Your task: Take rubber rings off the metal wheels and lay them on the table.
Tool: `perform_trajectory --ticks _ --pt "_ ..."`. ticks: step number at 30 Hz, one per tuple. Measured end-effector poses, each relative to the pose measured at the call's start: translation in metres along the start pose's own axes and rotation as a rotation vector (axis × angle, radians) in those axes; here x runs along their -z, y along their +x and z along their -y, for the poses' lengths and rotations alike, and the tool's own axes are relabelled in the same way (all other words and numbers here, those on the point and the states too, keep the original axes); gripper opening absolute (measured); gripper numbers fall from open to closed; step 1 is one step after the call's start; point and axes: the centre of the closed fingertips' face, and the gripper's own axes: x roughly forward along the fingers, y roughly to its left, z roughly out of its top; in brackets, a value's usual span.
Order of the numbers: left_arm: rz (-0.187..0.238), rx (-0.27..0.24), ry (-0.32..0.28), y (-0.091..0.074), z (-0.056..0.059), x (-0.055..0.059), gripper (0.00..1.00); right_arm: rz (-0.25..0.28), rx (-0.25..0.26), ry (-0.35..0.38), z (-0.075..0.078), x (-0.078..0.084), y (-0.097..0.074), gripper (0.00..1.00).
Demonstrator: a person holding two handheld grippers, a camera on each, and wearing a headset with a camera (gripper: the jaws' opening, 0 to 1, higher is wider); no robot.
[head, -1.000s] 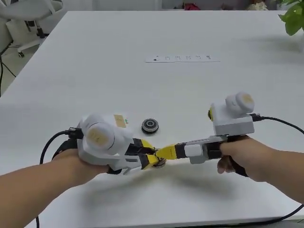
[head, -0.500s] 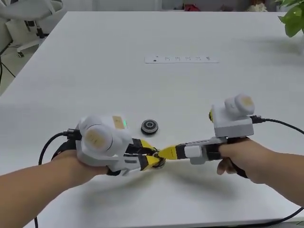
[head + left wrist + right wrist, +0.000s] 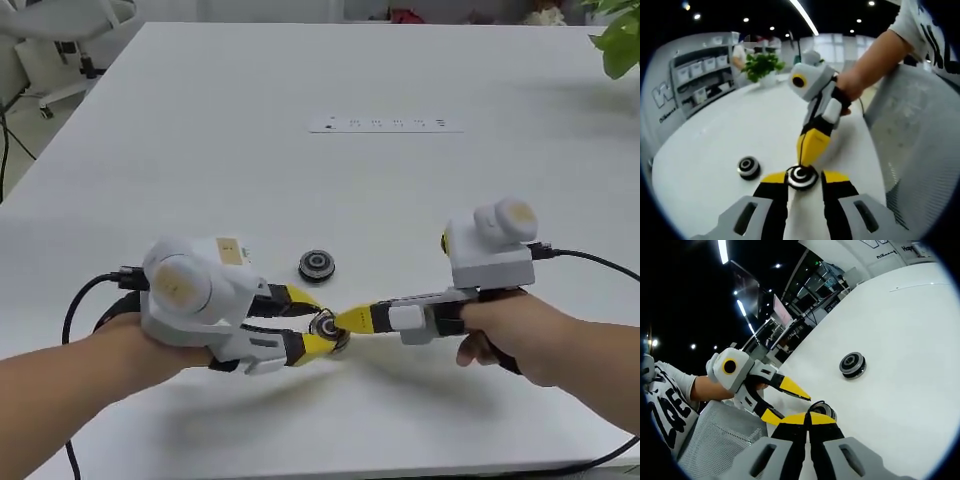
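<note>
Both grippers meet low over the table point(image 3: 420, 410), tip to tip at one wheel point(image 3: 326, 327); the left gripper point(image 3: 324, 329) has its jaws spread, one to each side of the wheel, and I see no squeeze on it; in the left gripper view the wheel sits between the yellow tips, at most brushing them; the right gripper point(image 3: 346, 322) has its jaws pressed together into one point that touches the wheel's edge; whether a bit of the ring point(image 3: 803, 187) is nipped between them is hidden. Whether the wheel rests on the table or hangs just off it, I cannot tell. A second wheel point(image 3: 316, 265) lies flat just beyond the grippers; both wheels seem to wear their dark rings, so the task looks barely begun.

Handling, as I judge it: the wheel is small, stiff metal, heavy for its size and smooth, so it may slide or spin out of a loose hold; the ring is soft, stretchy and grippy, seated tight on the rim; best to clamp the wheel across its flat faces with the left, then pinch the ring at its outer edge with the right and peel it sideways, lest it snap back or drag the wheel along.
</note>
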Motion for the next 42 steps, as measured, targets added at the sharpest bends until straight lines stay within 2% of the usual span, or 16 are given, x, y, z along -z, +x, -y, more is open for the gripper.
perform_trajectory --ticks 4,8,21,34,42 --pt "0.016 -0.003 -0.018 -0.006 0.001 -0.001 0.36 0.002 -0.008 -0.003 -0.004 0.000 0.001 0.00" --pt "0.016 -0.007 -0.025 -0.010 0.002 0.004 0.39 0.029 -0.025 0.005 -0.010 -0.006 0.001 0.00" --pt "0.043 -0.024 -0.061 -0.023 0.000 0.005 0.54 0.024 -0.031 0.002 -0.013 -0.006 0.000 0.00" --pt "0.092 -0.052 -0.104 -0.044 -0.001 0.001 0.66 0.019 -0.054 0.001 -0.020 -0.008 0.003 0.00" --pt "0.109 -0.075 -0.138 -0.058 -0.004 0.004 0.73 0.010 -0.063 -0.005 -0.024 -0.009 0.009 0.00"
